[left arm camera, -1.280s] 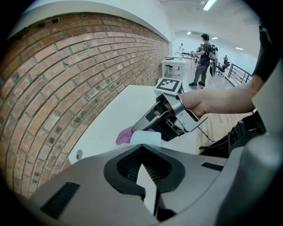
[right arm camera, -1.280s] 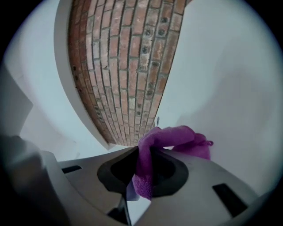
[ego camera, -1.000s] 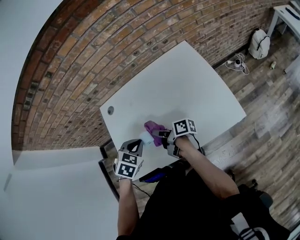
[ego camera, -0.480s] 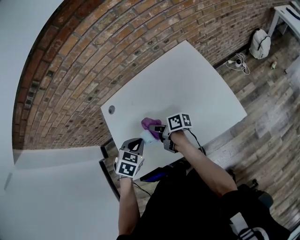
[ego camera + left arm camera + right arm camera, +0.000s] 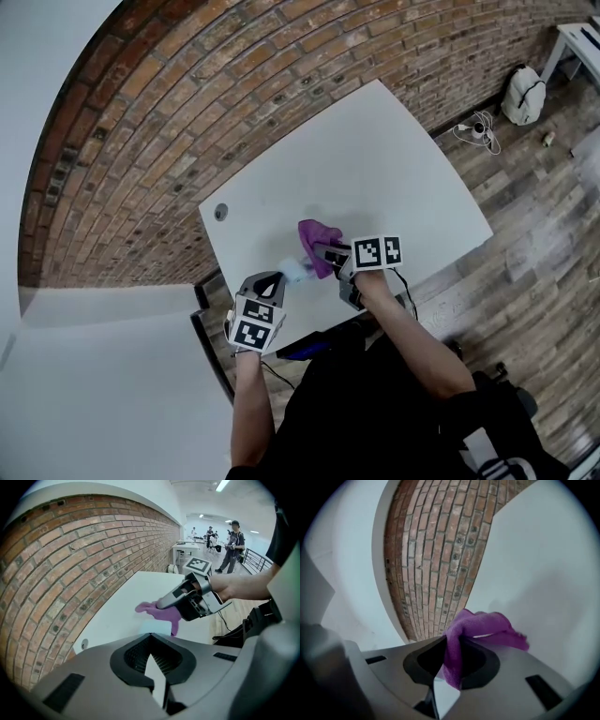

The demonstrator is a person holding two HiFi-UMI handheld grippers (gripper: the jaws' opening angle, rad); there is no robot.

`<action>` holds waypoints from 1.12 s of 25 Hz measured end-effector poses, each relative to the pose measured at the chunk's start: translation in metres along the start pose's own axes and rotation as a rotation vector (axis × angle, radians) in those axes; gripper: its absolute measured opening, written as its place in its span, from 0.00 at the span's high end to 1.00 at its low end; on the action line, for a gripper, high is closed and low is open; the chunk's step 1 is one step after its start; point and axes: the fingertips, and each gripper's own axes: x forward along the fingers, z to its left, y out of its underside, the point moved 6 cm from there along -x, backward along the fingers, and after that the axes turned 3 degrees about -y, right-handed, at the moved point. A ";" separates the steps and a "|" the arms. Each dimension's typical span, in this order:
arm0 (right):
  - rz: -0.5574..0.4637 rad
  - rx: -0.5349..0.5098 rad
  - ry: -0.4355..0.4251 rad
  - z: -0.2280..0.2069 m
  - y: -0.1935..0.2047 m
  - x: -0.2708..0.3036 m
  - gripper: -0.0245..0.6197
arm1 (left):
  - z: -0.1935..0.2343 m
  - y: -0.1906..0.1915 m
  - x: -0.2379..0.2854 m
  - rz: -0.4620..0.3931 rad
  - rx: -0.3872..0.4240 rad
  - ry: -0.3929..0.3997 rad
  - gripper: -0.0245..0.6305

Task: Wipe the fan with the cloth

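Head view | left hand-held gripper (image 5: pixel 277 279) down-tilted, pinches fan (image 5: pixel 294 272) | right hand-held gripper (image 5: pixel 325 254) pinches cloth (image 5: pixel 315 234)

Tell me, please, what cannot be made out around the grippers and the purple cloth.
The pale thing in the shut left gripper: too small in the head view; in its own view its body hides all but an edge.
Whether the cloth touches it: too small in the head view, cut off by that gripper's body in its view.
Cloth's lower end: hidden between the right gripper's jaws in its view.
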 end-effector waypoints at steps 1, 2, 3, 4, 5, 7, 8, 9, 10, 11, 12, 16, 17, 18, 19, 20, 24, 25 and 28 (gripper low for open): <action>0.021 -0.023 -0.009 0.005 -0.002 0.010 0.86 | 0.000 0.000 0.000 -0.001 -0.003 -0.002 0.96; 0.059 -0.037 -0.011 0.008 0.001 0.021 0.86 | -0.001 0.001 0.000 -0.001 -0.005 -0.004 0.96; 0.098 -0.047 0.001 0.007 0.007 0.031 0.86 | -0.002 0.001 0.000 -0.001 -0.006 -0.004 0.96; 0.126 -0.055 0.027 0.002 0.014 0.037 0.86 | -0.003 0.001 0.000 0.000 -0.004 -0.004 0.96; 0.137 -0.065 0.064 -0.005 0.020 0.040 0.86 | -0.003 0.001 0.000 -0.001 -0.002 -0.002 0.96; 0.150 -0.093 0.154 -0.025 0.027 0.040 0.86 | -0.003 0.000 0.000 -0.002 0.000 -0.002 0.96; 0.175 -0.121 0.204 -0.035 0.029 0.039 0.86 | -0.002 0.001 0.000 -0.002 0.001 -0.004 0.96; 0.218 -0.159 0.255 -0.045 0.031 0.038 0.86 | -0.002 0.001 0.000 -0.002 0.002 -0.007 0.96; 0.269 -0.205 0.300 -0.052 0.032 0.035 0.86 | -0.001 0.001 -0.001 -0.003 0.002 -0.008 0.96; 0.315 -0.256 0.339 -0.057 0.031 0.032 0.86 | -0.002 0.000 -0.001 -0.005 0.002 -0.007 0.96; 0.342 -0.307 0.372 -0.057 0.026 0.026 0.86 | -0.002 0.000 0.000 -0.006 0.000 -0.006 0.96; 0.251 -0.369 0.333 -0.021 -0.008 0.005 0.86 | -0.004 -0.002 0.001 -0.012 -0.003 -0.011 0.96; 0.222 -0.333 0.273 -0.007 -0.011 0.004 0.86 | -0.004 -0.002 0.001 -0.012 -0.003 -0.010 0.96; 0.204 -0.287 0.212 0.004 -0.011 0.006 0.86 | -0.004 -0.002 0.000 -0.012 -0.004 -0.009 0.96; 0.197 -0.238 0.162 0.012 -0.007 0.009 0.86 | -0.004 -0.002 0.000 -0.013 -0.005 -0.009 0.96; 0.198 -0.188 0.129 0.014 0.000 0.013 0.86 | -0.003 -0.002 0.000 -0.013 -0.005 -0.009 0.96; 0.187 -0.078 0.168 -0.015 0.035 0.022 0.86 | -0.003 -0.001 -0.001 -0.011 -0.004 -0.014 0.96; 0.197 -0.099 0.213 -0.025 0.039 0.022 0.86 | -0.002 -0.001 -0.001 -0.011 -0.005 -0.015 0.96; 0.318 -0.204 0.335 -0.054 0.046 0.027 0.86 | 0.000 0.000 -0.001 -0.015 -0.014 -0.022 0.96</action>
